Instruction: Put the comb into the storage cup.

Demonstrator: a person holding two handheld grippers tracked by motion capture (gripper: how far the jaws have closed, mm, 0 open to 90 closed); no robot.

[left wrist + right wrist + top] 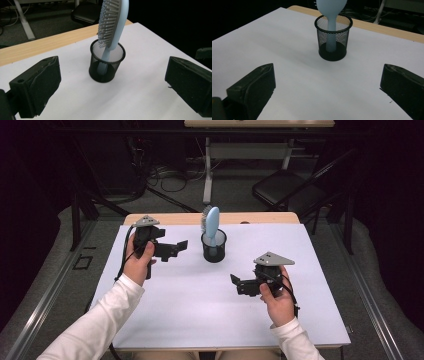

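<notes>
White sheeting [200,305] covers the table, and a black mesh cup [214,247] stands at its 12 o'clock with a pale blue hairbrush [212,222] handle-down inside. At 9 o'clock of the cup, the left gripper [175,249] holds its jaws wide apart, empty; at 5 o'clock, the right gripper [239,285] likewise.

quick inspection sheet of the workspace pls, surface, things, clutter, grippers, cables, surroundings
surface: white sheet over a wooden table, bare apart from the cup
job's things: black mesh cup upright; light blue hairbrush standing in it, handle down
clutter: nothing seen
grippers: left gripper and right gripper open, empty, apart from the cup
cables: one trails from each gripper; more on the floor behind
surroundings: dark chair, desk legs
</notes>
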